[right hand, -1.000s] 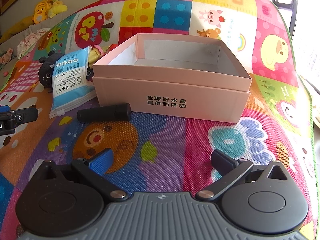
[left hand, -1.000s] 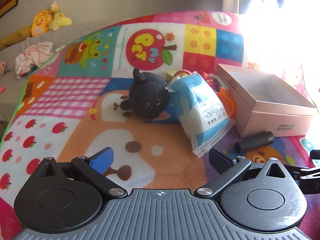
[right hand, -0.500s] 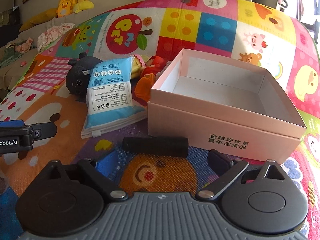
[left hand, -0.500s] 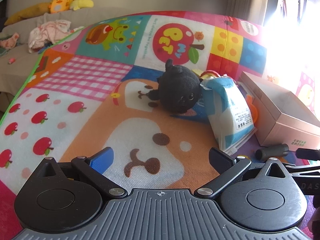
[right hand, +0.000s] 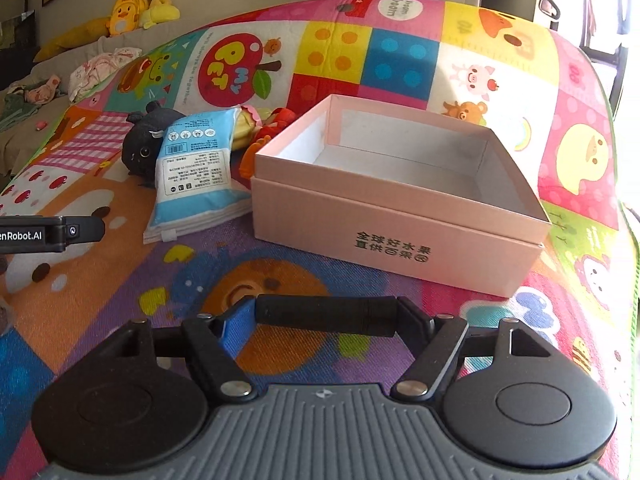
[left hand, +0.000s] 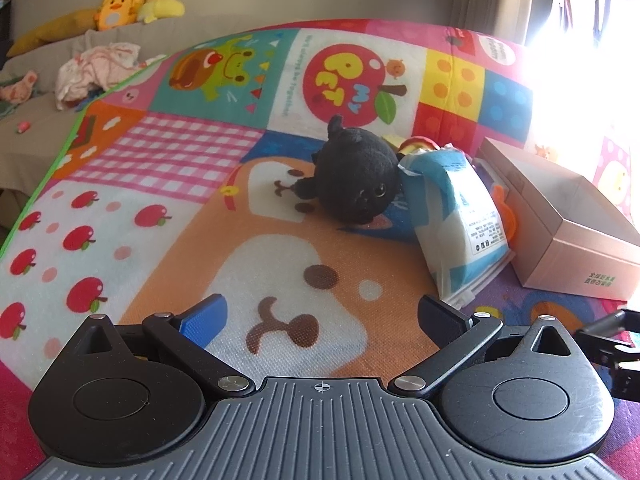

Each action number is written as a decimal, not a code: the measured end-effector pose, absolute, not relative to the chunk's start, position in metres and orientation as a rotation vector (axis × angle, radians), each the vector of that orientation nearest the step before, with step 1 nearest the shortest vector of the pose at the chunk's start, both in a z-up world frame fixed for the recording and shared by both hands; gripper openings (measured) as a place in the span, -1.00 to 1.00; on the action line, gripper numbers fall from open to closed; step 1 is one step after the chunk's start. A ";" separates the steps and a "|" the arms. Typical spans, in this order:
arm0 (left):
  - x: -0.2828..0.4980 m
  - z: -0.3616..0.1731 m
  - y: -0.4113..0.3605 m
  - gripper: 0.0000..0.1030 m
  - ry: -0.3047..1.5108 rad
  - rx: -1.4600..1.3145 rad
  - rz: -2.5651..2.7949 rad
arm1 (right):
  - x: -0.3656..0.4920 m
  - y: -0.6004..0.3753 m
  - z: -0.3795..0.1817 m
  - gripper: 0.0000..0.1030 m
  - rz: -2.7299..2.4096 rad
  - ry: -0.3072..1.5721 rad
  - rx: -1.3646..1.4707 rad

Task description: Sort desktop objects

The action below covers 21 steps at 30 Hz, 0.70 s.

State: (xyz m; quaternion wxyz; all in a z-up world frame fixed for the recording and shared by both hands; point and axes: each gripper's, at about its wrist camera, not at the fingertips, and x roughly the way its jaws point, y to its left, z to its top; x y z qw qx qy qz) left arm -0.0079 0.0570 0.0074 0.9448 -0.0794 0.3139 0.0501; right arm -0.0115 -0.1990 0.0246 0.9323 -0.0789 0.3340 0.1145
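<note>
- My right gripper has its two fingers drawn in against the ends of one black cylinder, which lies crosswise between them, low over the play mat and just near of the box.
- The cylinder is matte black and plain, with a seam ring near its right end; I can read no label on it.
- My left gripper has its fingers spread wide with nothing between them, over the mat's orange bear face.
- One pink cardboard box, open-topped with a white inside, bears two lines of black Chinese characters on its near wall.
- One blue-and-white soft pack leans just left of the box, printed with small text, a barcode and a row of icons; the words are too small to read.
- One black plush toy sits touching the pack's left side.
- The mat's apple panel reads "My PET".
- "enRobot.AI" shows on the left gripper's finger at the left edge of the right wrist view.
- Orange, red and yellow toys are wedged between pack and box; their number is unclear.
</note>
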 end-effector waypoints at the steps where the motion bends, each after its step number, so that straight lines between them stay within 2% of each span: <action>1: -0.006 0.009 0.054 1.00 0.643 -0.151 0.097 | -0.017 -0.207 0.025 0.46 0.221 0.678 -0.157; 7: 0.014 0.025 0.027 1.00 0.673 -0.192 -0.009 | -0.032 -0.241 0.019 0.49 0.176 0.669 -0.069; 10: 0.029 0.031 0.007 1.00 0.662 -0.150 -0.037 | -0.034 -0.247 0.022 0.75 0.163 0.632 -0.023; 15: 0.058 0.035 -0.014 0.99 0.674 -0.130 -0.042 | -0.032 -0.251 0.021 0.75 0.167 0.642 0.020; 16: 0.064 0.036 -0.015 0.97 0.674 -0.134 -0.036 | -0.032 -0.252 0.021 0.76 0.171 0.640 0.026; 18: 0.077 0.037 -0.017 0.79 0.681 -0.134 -0.015 | -0.033 -0.253 0.021 0.78 0.172 0.637 0.033; 19: 0.082 0.036 -0.018 0.60 0.688 -0.130 -0.008 | -0.033 -0.253 0.021 0.80 0.172 0.637 0.037; 21: 0.091 0.035 -0.018 0.56 0.704 -0.128 -0.008 | -0.032 -0.254 0.021 0.82 0.176 0.641 0.046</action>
